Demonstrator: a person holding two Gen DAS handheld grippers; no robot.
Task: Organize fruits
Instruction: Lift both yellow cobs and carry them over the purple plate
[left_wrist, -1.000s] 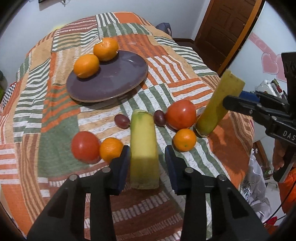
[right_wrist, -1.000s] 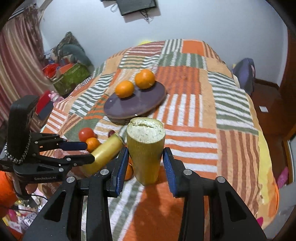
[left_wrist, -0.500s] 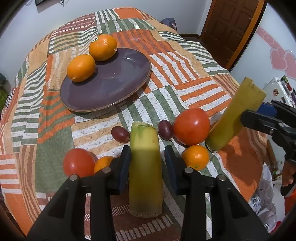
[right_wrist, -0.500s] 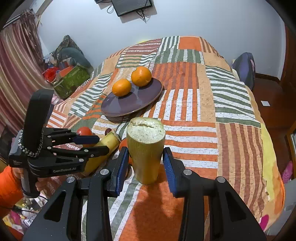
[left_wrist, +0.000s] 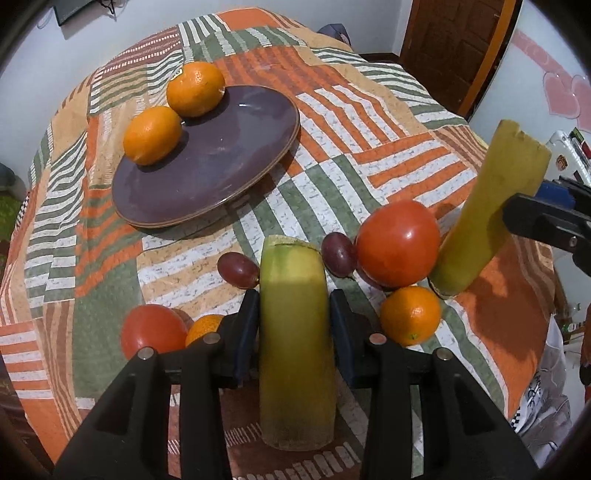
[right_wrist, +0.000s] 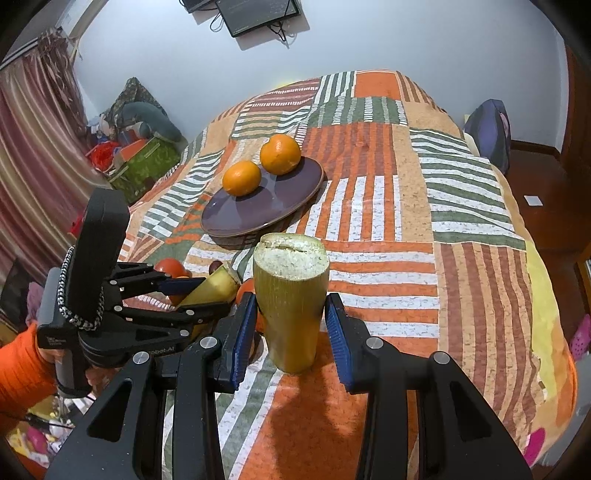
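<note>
Both hand-held grippers gripping, side by side, low over bed

Left hand-held gripper (left_wrist: 294, 321) is clamping a yellow-green stalk piece (left_wrist: 295, 332), both pads touching. Right hand-held gripper (right_wrist: 290, 332) is pinching another stalk piece (right_wrist: 291, 302), tilted. Orange sleeve (right_wrist: 18, 369) is showing behind left handle.

The small orange (left_wrist: 207, 328) just beside the left tomato (left_wrist: 153, 330) is mostly hidden behind the left claw (left_wrist: 293, 332), whose finger also covers the tomato's lower edge. Behind the big tomato (left_wrist: 397, 243), something dark red peeks out, too little to name. The right claw (left_wrist: 543, 225) runs off the picture's right edge. In the right wrist view, the left claw's cane piece (right_wrist: 212, 290) hides most of the fruit near it: a tomato (right_wrist: 168, 266) and a grape (right_wrist: 215, 266) show only in part. The wall screen (right_wrist: 258, 13) is cut by the top edge.
</note>
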